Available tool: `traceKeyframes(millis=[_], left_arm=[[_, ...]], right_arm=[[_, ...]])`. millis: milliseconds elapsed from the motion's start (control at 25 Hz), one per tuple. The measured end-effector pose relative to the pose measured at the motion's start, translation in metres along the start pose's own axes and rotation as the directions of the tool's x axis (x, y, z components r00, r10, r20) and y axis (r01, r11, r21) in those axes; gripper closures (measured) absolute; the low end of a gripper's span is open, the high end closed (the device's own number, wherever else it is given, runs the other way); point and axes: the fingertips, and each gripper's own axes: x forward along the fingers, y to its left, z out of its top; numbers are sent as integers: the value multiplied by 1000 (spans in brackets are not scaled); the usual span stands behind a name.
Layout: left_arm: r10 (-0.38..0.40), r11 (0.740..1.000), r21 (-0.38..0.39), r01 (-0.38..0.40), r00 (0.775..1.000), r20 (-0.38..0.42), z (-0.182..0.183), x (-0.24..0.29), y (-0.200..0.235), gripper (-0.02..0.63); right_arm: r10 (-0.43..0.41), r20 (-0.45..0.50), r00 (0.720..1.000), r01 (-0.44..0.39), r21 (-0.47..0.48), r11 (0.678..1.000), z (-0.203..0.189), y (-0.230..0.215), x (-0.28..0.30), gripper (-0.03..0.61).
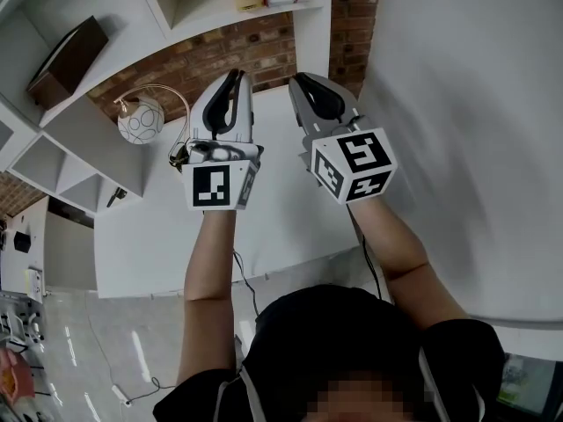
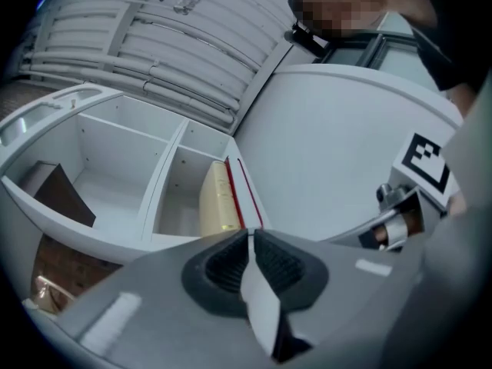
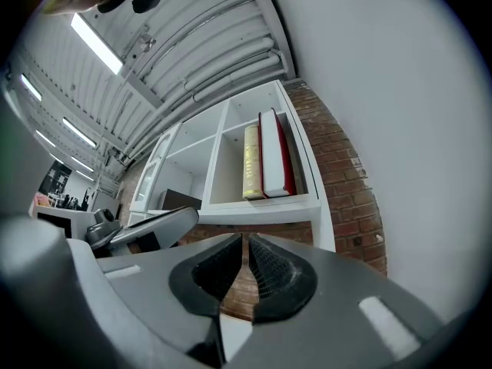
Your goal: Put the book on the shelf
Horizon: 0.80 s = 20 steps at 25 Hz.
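In the end compartment of the white shelf [image 3: 261, 204], two books stand upright and touching; a cream-spined book [image 3: 251, 164] on the open side, a red-covered book [image 3: 274, 154] hard against the compartment's side wall; which of the two the task means cannot be told, but both are shelved, so the task looks done.

Left gripper [image 2: 251, 233]: ribbed pads pressed together, nothing between them; pointed up toward the same compartment. Right gripper [image 3: 244, 238]: pads closed to a hairline slit, also empty. In the head view both are held side by side in front of the person, well apart from the books.

Elsewhere: a dark box [image 1: 66, 60] lies tilted in another compartment; brick wall [image 1: 211, 55] behind the shelf; a round ornament [image 1: 141, 120] on the white tabletop [image 1: 158, 253] below.

Handling, as judged: both look like hardbacks; stiff boards, some weight, smooth covers that could slide under ribbed pads. Best hold would be across both boards near the spine, about mid-height, so the block stays shut; a pinch on one cover alone would let the pages swing open. With the red volume against the wall and the cream one beside it, there is little room for a jaw between them; tipping one out by its top edge first seems the safer approach if either needed moving.
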Motion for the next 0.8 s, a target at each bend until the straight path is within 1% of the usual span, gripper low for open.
traceKeyframes(millis=[160, 280, 440, 560, 680, 800], left_arm=[[-10, 1000, -11, 10, 999, -31, -15, -20, -16, 589], [-31, 999, -15, 30, 997, -69, -28, -33, -30, 589], [-52, 997, -57, 45, 992, -116, -46, -54, -46, 589], [-50, 995, -88, 37, 987, -154, -55, -70, -54, 589], [-62, 994, -105, 41, 975, -214, -69, -86, -64, 589], [-67, 992, -117, 38, 965, -253, -80, -99, -69, 589]], right_arm=[[13, 6, 1000, -13, 6, 1000, -11, 7, -8, 552], [22, -19, 1000, -22, 1, 1000, -25, 13, -12, 554], [35, -58, 998, -36, -18, 999, -46, 24, -20, 557], [33, -85, 996, -32, 16, 999, -61, 26, -28, 561], [28, -96, 995, -22, 59, 998, -70, 26, -41, 569], [27, -95, 995, -21, 64, 998, -76, 28, -49, 578]])
